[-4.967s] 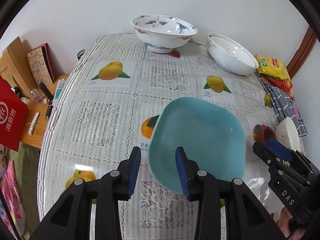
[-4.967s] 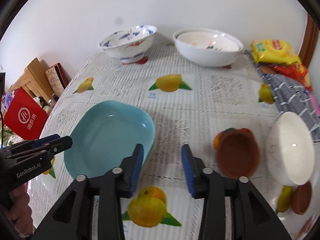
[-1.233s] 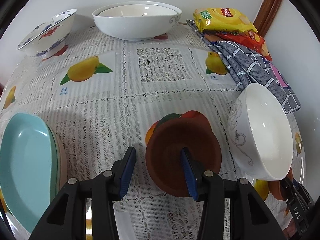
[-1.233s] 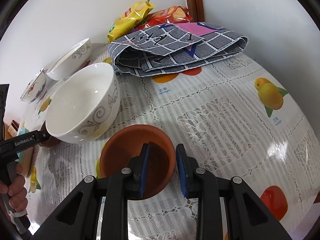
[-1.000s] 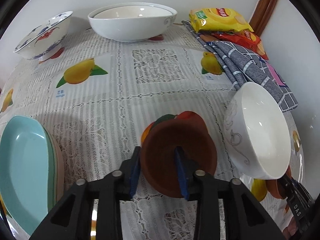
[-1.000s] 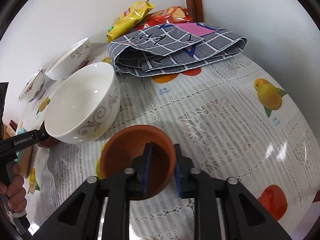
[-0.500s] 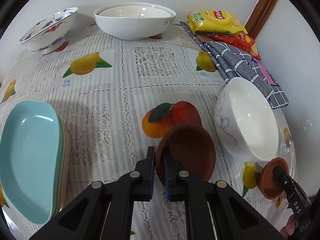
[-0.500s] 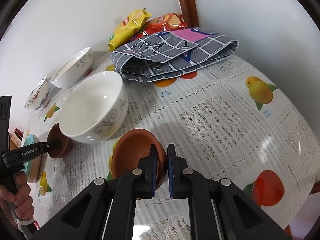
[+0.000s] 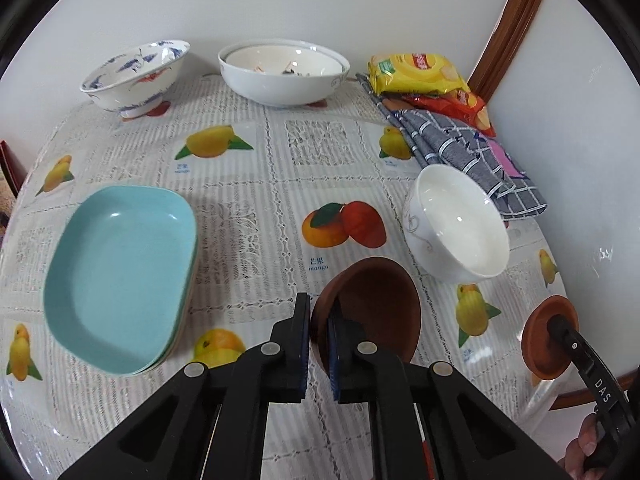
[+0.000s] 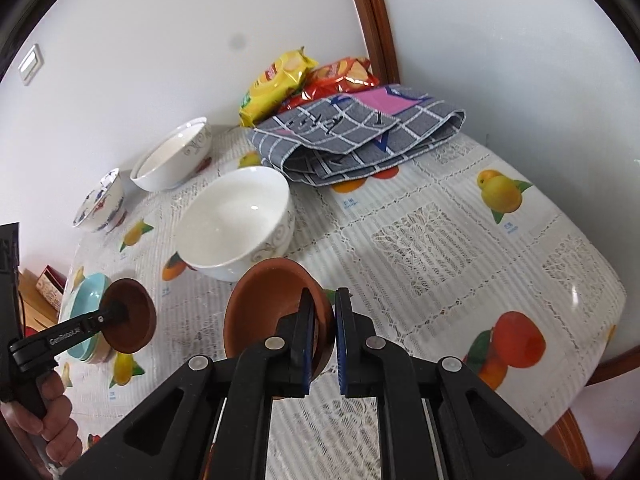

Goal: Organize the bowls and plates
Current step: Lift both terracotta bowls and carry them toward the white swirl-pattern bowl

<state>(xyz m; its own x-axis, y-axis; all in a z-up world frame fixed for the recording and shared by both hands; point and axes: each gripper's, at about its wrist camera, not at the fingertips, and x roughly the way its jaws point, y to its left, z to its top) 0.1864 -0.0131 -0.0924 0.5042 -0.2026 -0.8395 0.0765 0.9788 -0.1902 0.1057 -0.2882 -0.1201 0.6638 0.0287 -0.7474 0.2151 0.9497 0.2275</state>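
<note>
Bowls in both grippers: left gripper [image 9: 319, 322] clenched on the rim of a dark brown bowl [image 9: 374, 308], right gripper [image 10: 323, 322] clamped on a lighter brown bowl [image 10: 272, 304], both lifted off the tablecloth [image 10: 440, 240]. White bowl [image 9: 456, 224] just beyond and between them. Open cloth toward the blue plates [image 9: 120, 272] at left, table edge close on the right.

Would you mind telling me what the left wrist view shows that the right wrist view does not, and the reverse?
Only the left wrist view shows the whole inside of the teal plate stack and the printed scraps in the wide white bowl.

Only the right wrist view shows a wall switch and the table's right edge over a wooden chair rim.

Both show the two brown bowls, one clamped by its rim in the left gripper, one in the right gripper, plus the white bowl and checked cloth.
</note>
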